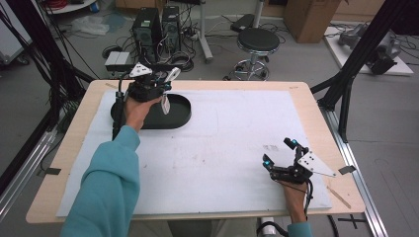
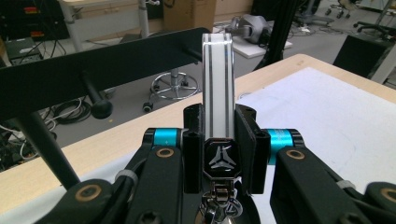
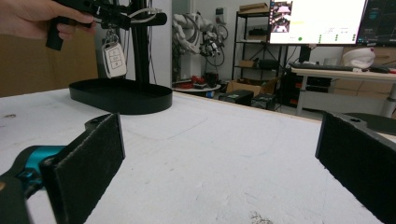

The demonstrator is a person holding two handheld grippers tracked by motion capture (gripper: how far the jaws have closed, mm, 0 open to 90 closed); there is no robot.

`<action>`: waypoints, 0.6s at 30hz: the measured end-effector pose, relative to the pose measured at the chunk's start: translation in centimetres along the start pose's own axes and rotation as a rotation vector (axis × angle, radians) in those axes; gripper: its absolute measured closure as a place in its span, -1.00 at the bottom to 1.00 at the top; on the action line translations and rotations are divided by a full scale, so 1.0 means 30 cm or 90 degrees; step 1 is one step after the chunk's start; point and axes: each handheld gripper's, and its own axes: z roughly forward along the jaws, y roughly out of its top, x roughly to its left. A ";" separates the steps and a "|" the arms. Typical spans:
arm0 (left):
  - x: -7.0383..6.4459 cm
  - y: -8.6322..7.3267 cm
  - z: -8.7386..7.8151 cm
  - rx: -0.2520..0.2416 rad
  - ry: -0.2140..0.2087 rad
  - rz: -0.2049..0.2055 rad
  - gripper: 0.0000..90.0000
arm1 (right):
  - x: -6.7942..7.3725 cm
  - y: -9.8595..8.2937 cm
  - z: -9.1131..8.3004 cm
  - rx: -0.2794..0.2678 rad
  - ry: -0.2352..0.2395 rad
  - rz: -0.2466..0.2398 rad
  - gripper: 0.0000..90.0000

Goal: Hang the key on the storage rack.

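My left gripper point(image 1: 167, 80) is held in the air over the black oval tray point(image 1: 182, 117) at the table's far left. It is shut on a white striped tag point(image 2: 218, 88) that stands up between its jaws. From a ring under the tag hangs a white car key fob point(image 1: 166, 104), dangling above the tray's left part. In the right gripper view, the key fob point(image 3: 114, 59) hangs just above the tray point(image 3: 122, 97), below the left gripper point(image 3: 140, 18). My right gripper point(image 1: 278, 151) rests open on the white mat at the front right, with nothing between its pads point(image 3: 88, 163).
A white mat point(image 1: 222, 143) covers most of the wooden table point(image 1: 316, 106). Behind the table are a black stool point(image 1: 257, 42), computer towers point(image 1: 155, 27) and cables on the floor. Black frame struts point(image 1: 353, 59) rise at both sides.
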 end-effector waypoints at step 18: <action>0.006 -0.016 0.030 -0.019 0.020 -0.026 0.65 | 0.004 -0.002 -0.001 0.004 0.002 0.003 -0.99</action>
